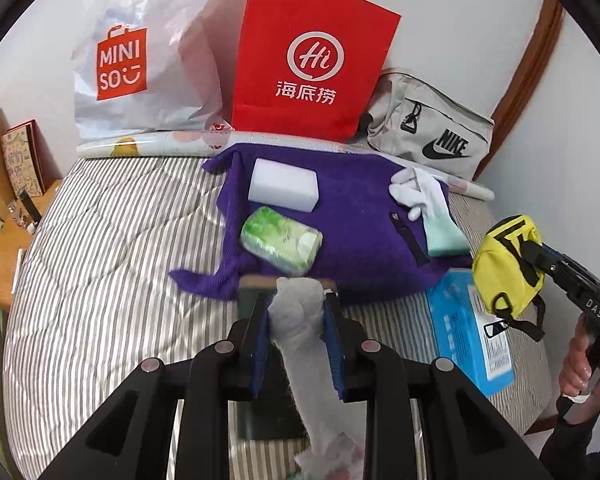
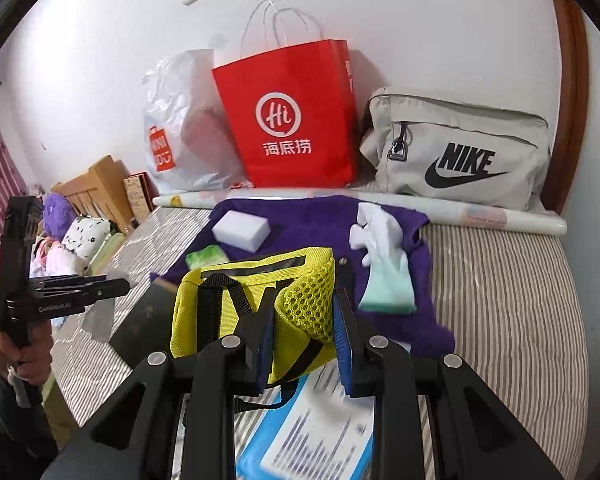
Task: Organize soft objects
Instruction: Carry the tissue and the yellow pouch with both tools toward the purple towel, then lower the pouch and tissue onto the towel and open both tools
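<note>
The left gripper (image 1: 298, 316) has its fingers pinched on one white cloth-like bundle (image 1: 300, 320), which hangs down between them above a dark flat box (image 1: 268, 400) on the striped bed (image 1: 100, 260). The right gripper (image 2: 304, 344) has its fingers pinched on the mesh side of one yellow pouch (image 2: 256, 312), held clear of the bed over a blue box (image 2: 308, 432). Just beyond both grippers lies one purple cloth (image 1: 360, 216) spread on the bed. On it rest one white sponge block (image 1: 284, 185), one green tissue pack (image 1: 281, 238) and one white-and-mint glove (image 1: 428, 204); the pack touches the near edge of the sponge, and the glove lies well apart at the right edge. Behind the cloth a rolled sheet (image 1: 148, 145) runs across the bed. Three bags stand against the wall: one white plastic bag (image 1: 140, 60), one red paper bag (image 1: 312, 60), one grey Nike bag (image 1: 432, 136). Their contents cannot be seen.
</note>
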The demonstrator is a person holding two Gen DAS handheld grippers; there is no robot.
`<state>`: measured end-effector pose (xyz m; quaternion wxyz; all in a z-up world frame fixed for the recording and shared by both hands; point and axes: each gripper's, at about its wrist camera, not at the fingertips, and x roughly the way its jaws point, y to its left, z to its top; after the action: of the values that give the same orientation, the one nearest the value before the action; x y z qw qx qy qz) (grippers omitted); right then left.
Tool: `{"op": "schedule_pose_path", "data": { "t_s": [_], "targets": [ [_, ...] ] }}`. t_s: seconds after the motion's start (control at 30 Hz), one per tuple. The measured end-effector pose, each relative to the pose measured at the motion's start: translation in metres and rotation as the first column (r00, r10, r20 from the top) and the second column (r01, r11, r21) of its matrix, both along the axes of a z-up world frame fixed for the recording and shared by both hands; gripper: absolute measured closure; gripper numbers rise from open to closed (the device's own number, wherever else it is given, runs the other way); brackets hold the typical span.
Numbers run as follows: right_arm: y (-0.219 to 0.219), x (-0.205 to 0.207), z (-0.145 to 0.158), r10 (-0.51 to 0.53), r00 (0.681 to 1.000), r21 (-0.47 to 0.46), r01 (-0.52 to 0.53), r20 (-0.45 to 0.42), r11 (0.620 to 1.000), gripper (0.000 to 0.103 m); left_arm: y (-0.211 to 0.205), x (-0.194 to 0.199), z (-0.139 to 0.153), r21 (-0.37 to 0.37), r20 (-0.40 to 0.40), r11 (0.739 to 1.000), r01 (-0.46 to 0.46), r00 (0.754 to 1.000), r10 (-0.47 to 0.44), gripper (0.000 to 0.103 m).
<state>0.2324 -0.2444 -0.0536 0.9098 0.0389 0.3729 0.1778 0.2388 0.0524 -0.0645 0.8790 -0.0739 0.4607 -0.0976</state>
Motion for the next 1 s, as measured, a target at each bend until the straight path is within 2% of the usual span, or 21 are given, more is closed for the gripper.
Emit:
{"op": "schedule_pose_path", "data": {
  "t_s": [0.23, 0.43, 0.77, 1.0],
  "targets": [
    [-0.003, 0.041, -0.014, -0.034, 0.999, -0.041, 0.033, -0.003, 0.999, 0.076, -0.002, 0.039, -0.001, -0.024, -0.006, 1.0, 0.0, 1.0, -0.001, 0.078],
    [-0.011, 0.064, -0.028, -0.07, 0.997, -0.078, 0.068, -0.026, 0.995, 0.076, -0.015, 0.071, -0.008, -0.012, -0.028, 1.0, 0.025, 0.999, -0.025, 0.078],
    [-0.014, 0.1, -0.07, -0.079, 0.986, -0.125, 0.061, -0.147, 0.99, 0.076, -0.031, 0.117, -0.028, 0.025, -0.06, 0.999, 0.027, 0.998, -0.026, 0.078],
    [-0.013, 0.113, -0.088, -0.07, 0.978, -0.129, 0.045, -0.197, 0.991, 0.076, -0.038, 0.142, -0.045, 0.012, -0.094, 1.0, 0.027, 0.995, -0.025, 0.078]
  ]
}}
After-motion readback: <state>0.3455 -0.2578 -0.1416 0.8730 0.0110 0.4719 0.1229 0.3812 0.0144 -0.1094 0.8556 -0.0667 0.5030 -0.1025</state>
